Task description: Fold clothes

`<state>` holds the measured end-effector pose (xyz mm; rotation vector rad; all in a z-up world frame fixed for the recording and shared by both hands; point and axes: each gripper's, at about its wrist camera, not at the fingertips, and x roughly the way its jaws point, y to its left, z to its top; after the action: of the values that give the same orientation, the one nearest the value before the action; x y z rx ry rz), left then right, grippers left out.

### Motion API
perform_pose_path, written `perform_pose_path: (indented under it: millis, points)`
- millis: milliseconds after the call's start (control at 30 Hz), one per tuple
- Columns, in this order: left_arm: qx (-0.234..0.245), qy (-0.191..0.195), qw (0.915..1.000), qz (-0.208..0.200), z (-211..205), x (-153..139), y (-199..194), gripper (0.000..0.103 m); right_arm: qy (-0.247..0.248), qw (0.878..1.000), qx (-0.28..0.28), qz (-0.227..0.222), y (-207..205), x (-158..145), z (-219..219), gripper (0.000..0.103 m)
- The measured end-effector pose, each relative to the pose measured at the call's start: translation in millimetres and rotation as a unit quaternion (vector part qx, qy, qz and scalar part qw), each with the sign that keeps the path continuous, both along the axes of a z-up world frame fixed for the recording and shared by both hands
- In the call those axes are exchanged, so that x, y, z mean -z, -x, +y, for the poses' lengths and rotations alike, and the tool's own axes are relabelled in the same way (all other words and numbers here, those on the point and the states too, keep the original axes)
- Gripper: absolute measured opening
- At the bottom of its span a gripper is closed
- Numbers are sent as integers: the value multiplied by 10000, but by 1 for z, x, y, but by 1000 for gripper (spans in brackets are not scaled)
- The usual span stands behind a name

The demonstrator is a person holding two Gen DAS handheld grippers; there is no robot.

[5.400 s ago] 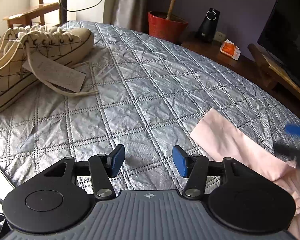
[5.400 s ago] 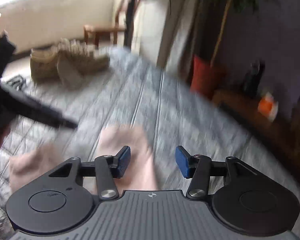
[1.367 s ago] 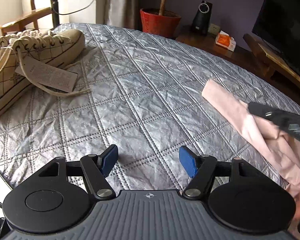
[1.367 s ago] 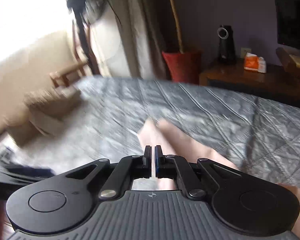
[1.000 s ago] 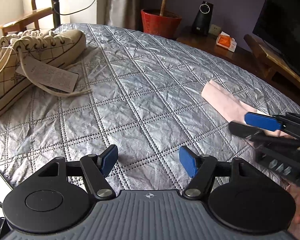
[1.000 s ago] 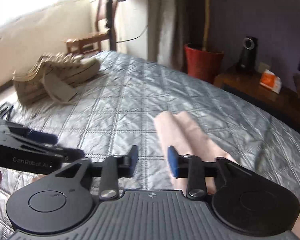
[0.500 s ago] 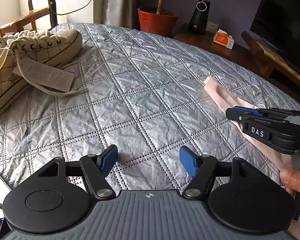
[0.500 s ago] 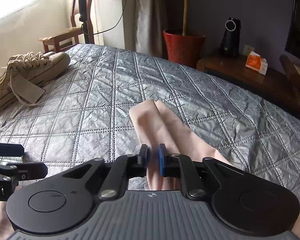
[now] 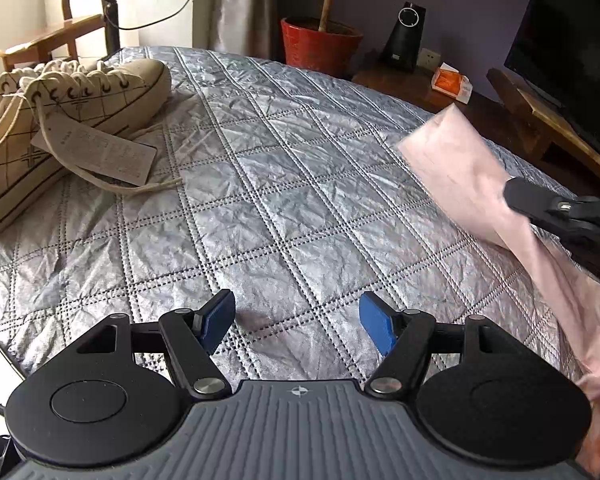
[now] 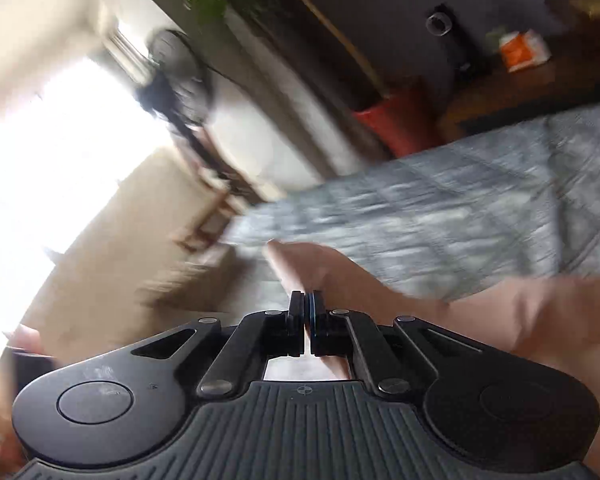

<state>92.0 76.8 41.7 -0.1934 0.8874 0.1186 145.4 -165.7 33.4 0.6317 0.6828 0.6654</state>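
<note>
Right wrist view: right gripper point(image 10: 304, 312) pinches pink garment point(image 10: 380, 292); left gripper point(image 9: 296, 322) gapes, empty. Swinging could unfold it.

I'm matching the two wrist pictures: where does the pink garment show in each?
Left wrist: pink garment at the right edge, lifted off the quilt, pinched by the right tongs.
Right wrist: centre to lower right, blurred, running from the shut tongs.
Shared landmark: red plant pot.

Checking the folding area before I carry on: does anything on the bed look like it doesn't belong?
Yes: a pair of cream sneakers sits on the silver quilt at the far left, with a paper tag and a loose lace trailing out. Shoes are odd on a surface for folding clothes.
</note>
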Motion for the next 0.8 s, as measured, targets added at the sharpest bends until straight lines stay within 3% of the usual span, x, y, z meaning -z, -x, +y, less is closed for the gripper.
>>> perform_pose_path:
  millis: [33,67,133,167,267,367,467,567,667,800]
  points:
    - [-14,-2,10000,-2,1,0,0,75,-91,9999,-75,99,0,2,0,6]
    - [-29,-3,10000,-5,1,0,0,75,160,9997,-11,166,-2,5,0,9]
    - [-52,-5,10000,-6,3,0,0,74,1212,9921,220,247,-4,7,6,21]
    - [-59,-4,10000,-3,3,0,0,74,1589,9868,269,138,-1,5,9,26]
    - [-158,-22,9999,-40,7,-1,0,74,2335,9698,165,-688,25,-14,26,27]
    - [-386,-81,9992,-73,15,-3,0,75,2879,9465,-448,-1388,50,-22,59,27]
    - [-667,-159,9976,-72,25,-4,1,75,3322,9199,-1299,-1633,67,-15,93,31]
    - [-947,-236,9952,-72,35,-4,3,75,3424,9119,-1626,-1572,64,-5,108,37]
    - [-1003,-242,9947,-49,37,-4,3,75,3407,9185,-1467,-1371,48,-1,106,40]
    - [-894,-219,9958,-26,33,-5,2,75,3597,9148,-1289,-1307,32,5,104,42]
